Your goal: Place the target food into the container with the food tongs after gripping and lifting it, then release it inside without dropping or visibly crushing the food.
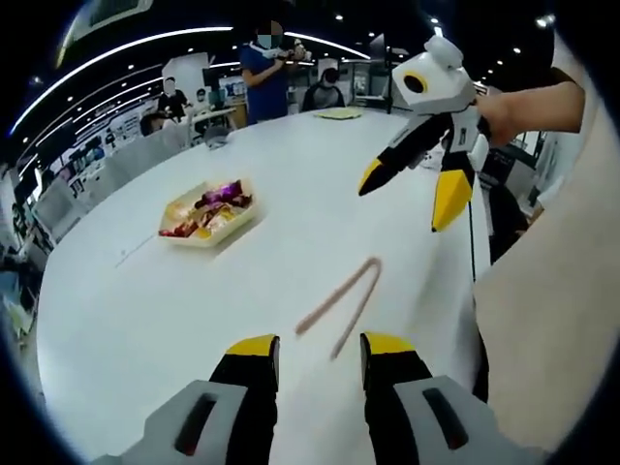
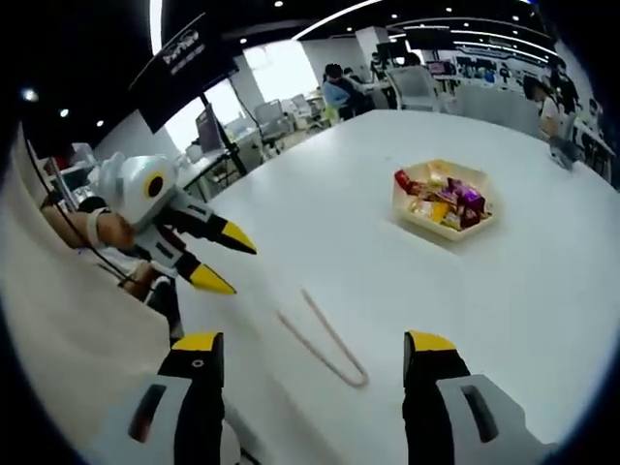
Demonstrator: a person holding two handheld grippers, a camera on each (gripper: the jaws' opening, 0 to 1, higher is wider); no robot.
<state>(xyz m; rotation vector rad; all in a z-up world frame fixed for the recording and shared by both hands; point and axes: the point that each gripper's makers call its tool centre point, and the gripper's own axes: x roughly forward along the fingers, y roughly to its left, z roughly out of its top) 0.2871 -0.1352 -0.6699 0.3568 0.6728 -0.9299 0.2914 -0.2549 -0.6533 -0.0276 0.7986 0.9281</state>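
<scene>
Pinkish food tongs (image 1: 336,295) lie flat on the white table (image 1: 145,310), just ahead of my left gripper (image 1: 320,347), which is open and holds nothing. My right gripper (image 1: 407,194) hangs above the table on the right, a hand (image 1: 513,111) holding it, its yellow-tipped jaws apart. A pale yellow tray (image 1: 187,235) of wrapped snacks (image 1: 215,205) sits further left. In the right gripper view the tongs (image 2: 334,331) lie between my open right gripper (image 2: 314,341) jaws, the left gripper (image 2: 232,263) is at the left, and the tray (image 2: 423,227) is ahead to the right.
People stand and sit at the table's far edge (image 1: 266,68). A flat paper item (image 1: 337,113) lies near that edge. A beige sleeve (image 1: 552,320) covers the right side of the left gripper view. Desks and chairs (image 2: 412,87) ring the table.
</scene>
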